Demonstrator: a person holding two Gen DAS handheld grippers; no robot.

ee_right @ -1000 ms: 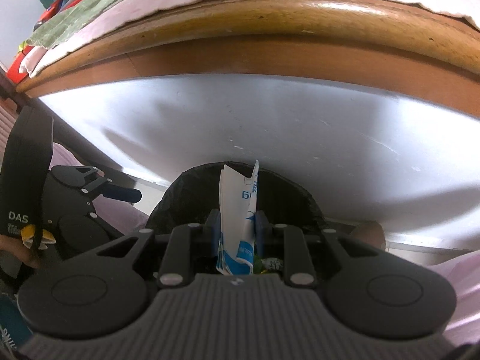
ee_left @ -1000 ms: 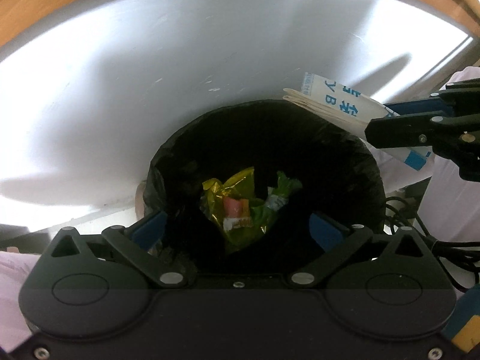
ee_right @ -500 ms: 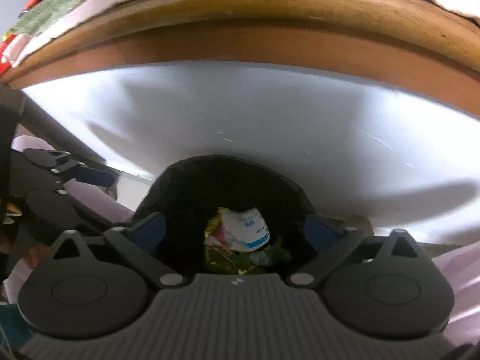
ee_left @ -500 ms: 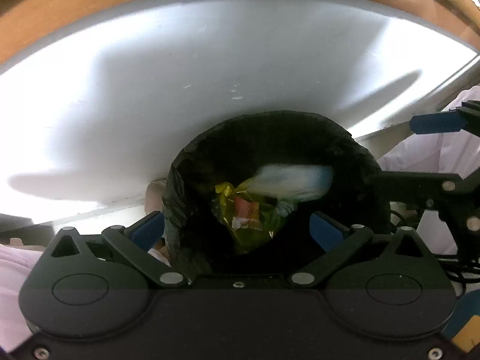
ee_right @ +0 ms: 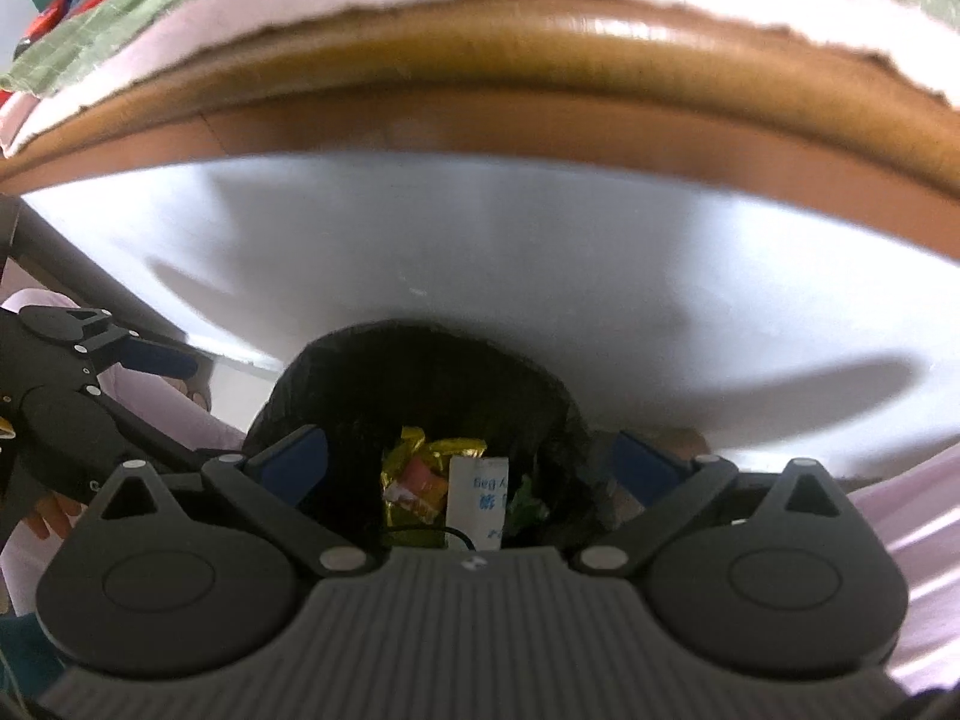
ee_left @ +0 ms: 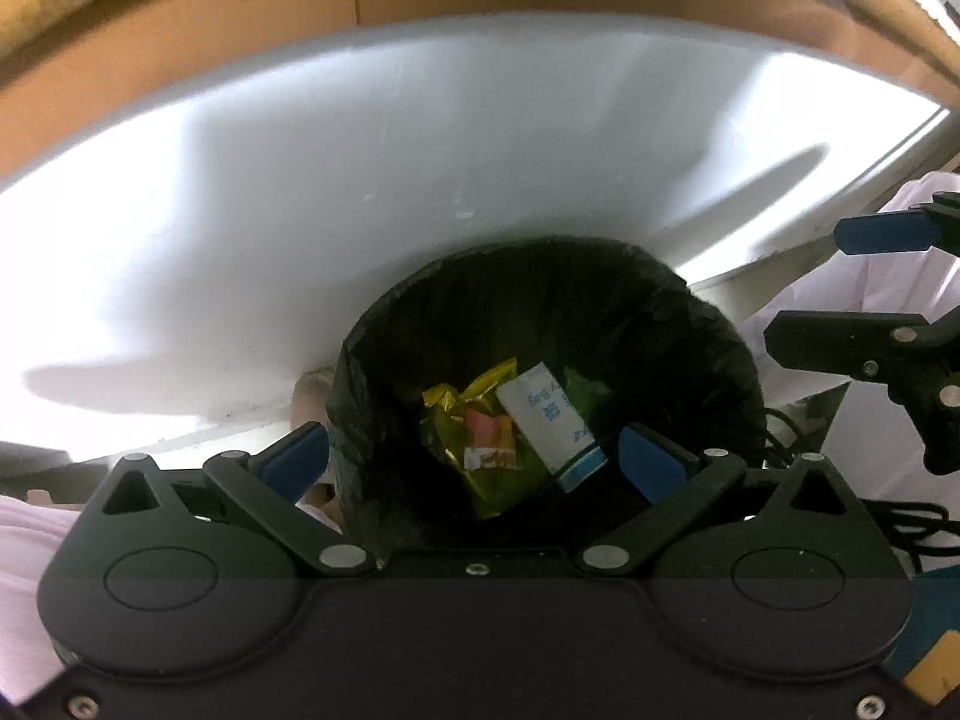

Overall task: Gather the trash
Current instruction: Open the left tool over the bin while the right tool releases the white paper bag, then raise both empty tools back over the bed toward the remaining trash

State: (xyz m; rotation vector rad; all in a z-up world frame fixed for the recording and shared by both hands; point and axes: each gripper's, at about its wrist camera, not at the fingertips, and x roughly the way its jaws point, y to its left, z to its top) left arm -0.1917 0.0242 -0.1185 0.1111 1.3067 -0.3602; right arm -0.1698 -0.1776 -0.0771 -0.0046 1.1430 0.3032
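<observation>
Under the wooden edge and the white panel below it, a bin lined with a black bag (ee_left: 708,336) sits in front of both of your cameras.

Going left to right in the left wrist view: your left claw (ee_left: 474,461) hangs over the bin's near rim with its blue-padded fingers spread wide and nothing between them. Inside the bag lies a gold and green snack wrapper (ee_left: 474,438), and leaning against its right side is the white packet with blue print (ee_left: 549,420). Further right, your right claw (ee_left: 852,294) is also spread and empty, just outside the rim.

That is the change: a second ago your right claw was clamped on that white packet above the bin; half a second ago it was falling; now it rests inside. From the right wrist view, the packet (ee_right: 478,498) stands on the heap beside the wrapper (ee_right: 420,483), between your parted fingers.

So this piece looks delivered. Both claws are free, and you can likely turn away to find the next bit of trash.
</observation>
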